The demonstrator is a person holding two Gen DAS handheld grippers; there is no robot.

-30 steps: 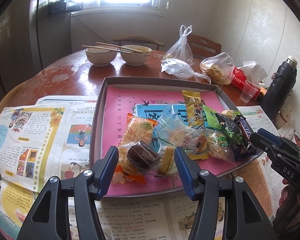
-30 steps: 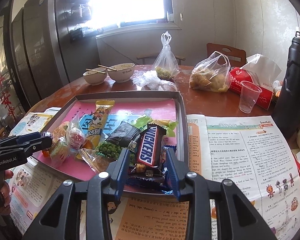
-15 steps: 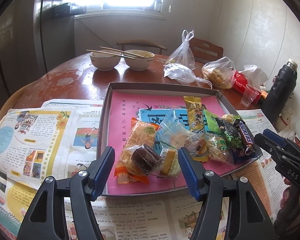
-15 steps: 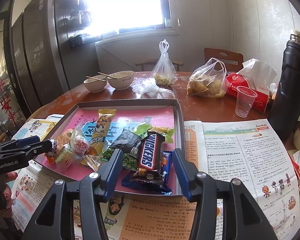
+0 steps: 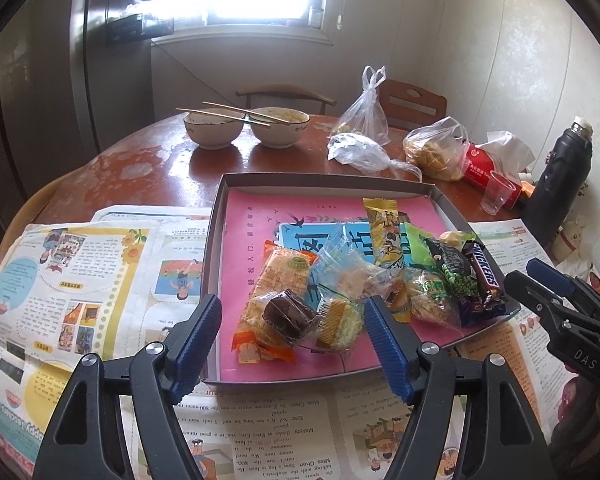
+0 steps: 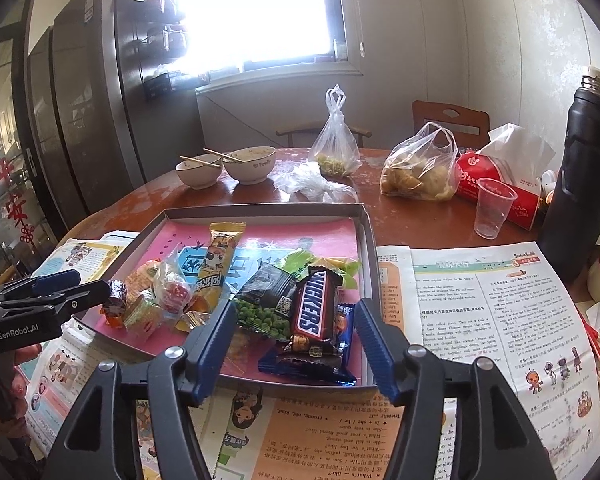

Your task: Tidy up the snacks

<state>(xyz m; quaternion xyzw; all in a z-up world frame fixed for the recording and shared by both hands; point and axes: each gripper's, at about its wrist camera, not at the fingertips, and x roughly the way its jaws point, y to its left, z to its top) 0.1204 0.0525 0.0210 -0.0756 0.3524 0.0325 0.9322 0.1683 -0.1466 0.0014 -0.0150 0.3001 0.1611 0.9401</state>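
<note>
A shallow grey tray (image 5: 216,240) with a pink lining holds a heap of wrapped snacks. My left gripper (image 5: 293,312) hovers at the tray's near edge, jaws opening and pressing on nothing. A brown cake in clear wrap (image 5: 290,314) and an orange cracker pack (image 5: 280,280) lie just beyond it. My right gripper (image 6: 294,312) hangs over the tray's (image 6: 368,240) near right corner, jaws also opening. Between its fingers, untouched, lie a Snickers bar (image 6: 314,308) and a blue wrapper (image 6: 308,364), with a green pea packet (image 6: 266,308) to the left. Each gripper shows at the other view's edge: right gripper (image 5: 528,278), left gripper (image 6: 88,286).
Newspapers (image 5: 80,272) cover the round wooden table around the tray. At the back stand two bowls with chopsticks (image 5: 212,130), tied plastic bags (image 6: 334,148), a red tissue pack (image 6: 496,184), a clear cup (image 6: 492,208) and a tall black flask (image 6: 580,184). Chairs stand behind.
Both grippers' jaws have spread wider. The right one, earlier close around the near end of the Snickers bar and blue wrapper, now stands clear of them.
</note>
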